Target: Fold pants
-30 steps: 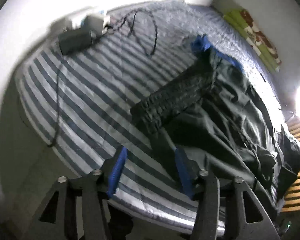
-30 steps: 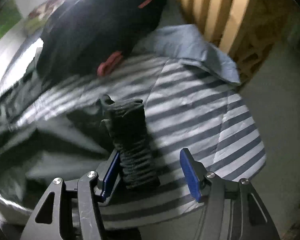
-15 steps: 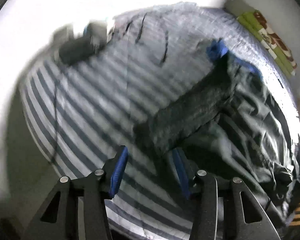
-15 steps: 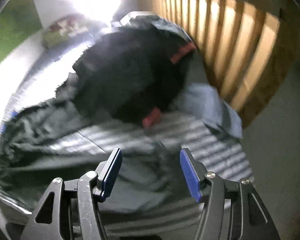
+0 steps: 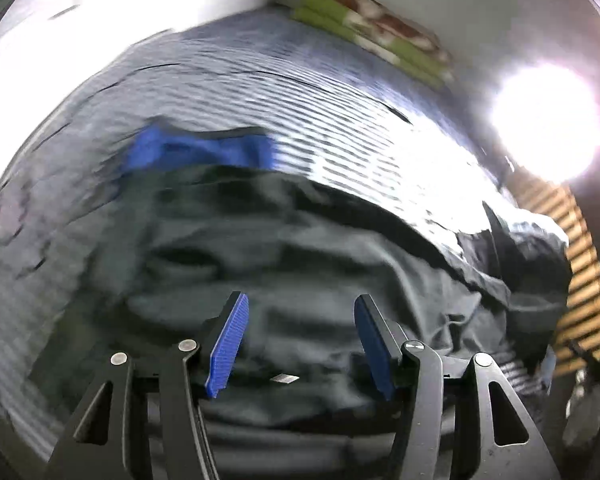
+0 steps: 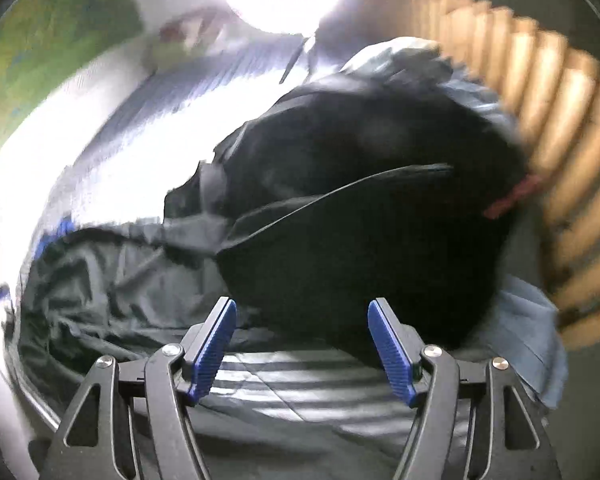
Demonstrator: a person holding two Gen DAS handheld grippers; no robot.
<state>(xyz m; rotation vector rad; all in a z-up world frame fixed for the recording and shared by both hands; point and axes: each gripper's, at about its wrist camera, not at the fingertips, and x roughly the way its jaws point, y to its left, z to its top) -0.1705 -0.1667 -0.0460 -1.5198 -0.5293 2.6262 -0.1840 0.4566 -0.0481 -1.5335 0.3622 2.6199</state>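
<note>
Pants (image 5: 300, 264) lie crumpled across the striped bed (image 5: 260, 92), dark grey and heavily blurred in both views, and they serve as your landmark. Your left hand-held gripper (image 5: 300, 344) hangs over their middle with its blue pads spread and nothing between them; its jaws have just been opening a little. Beyond the pants, a blue cloth (image 5: 196, 152) lies on the bed touching their far edge, and further off a green patterned blanket (image 5: 376, 36) sits by the wall. Your right hand-held gripper (image 6: 302, 348) is also spread and empty, its jaws just having widened, over bare striped sheet just beside the pants. Against the pants' right side sits a black bag (image 6: 380, 208) with red tabs, a wooden slatted rail (image 6: 560, 128) behind it.
</note>
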